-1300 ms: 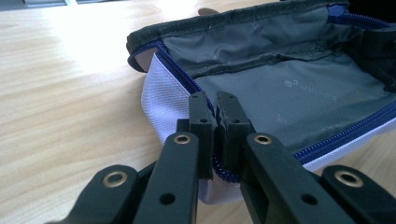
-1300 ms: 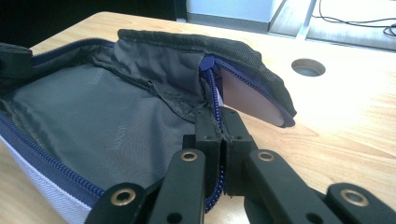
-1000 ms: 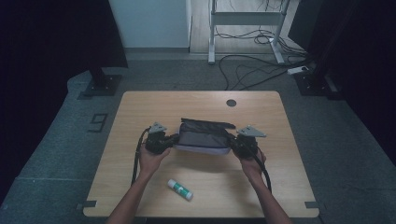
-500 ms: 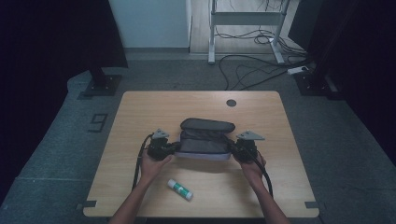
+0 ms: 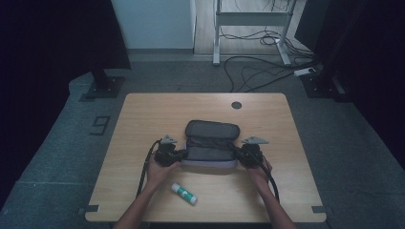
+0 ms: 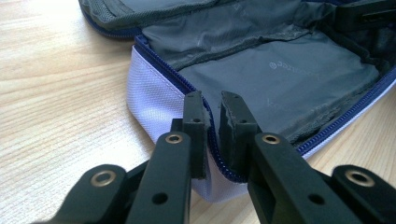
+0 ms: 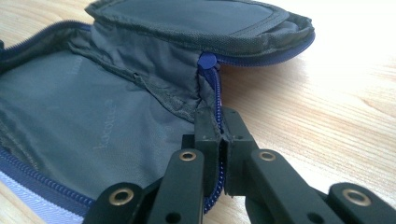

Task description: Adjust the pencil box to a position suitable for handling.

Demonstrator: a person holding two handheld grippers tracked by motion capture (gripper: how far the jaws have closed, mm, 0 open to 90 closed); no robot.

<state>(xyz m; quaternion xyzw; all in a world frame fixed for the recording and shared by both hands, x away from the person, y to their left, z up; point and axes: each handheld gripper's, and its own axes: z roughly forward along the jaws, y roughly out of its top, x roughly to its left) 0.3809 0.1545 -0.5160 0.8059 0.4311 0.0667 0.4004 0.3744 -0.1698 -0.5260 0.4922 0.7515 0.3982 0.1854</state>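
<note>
Both grippers and pouch (image 5: 211, 143) came down onto the table (image 5: 143, 124), mid-front, flap open. Right gripper (image 7: 220, 122) clamped on the pouch's zipper rim. Left gripper (image 6: 212, 108) jaws have just been opening: slightly apart, rim still between them. Glue stick (image 5: 184, 193) near the front edge.

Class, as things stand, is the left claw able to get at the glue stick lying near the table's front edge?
Probably yes. The glue stick lies bare on the table just beside the left claw, nothing between them, though that claw must first leave the pouch rim.
</note>
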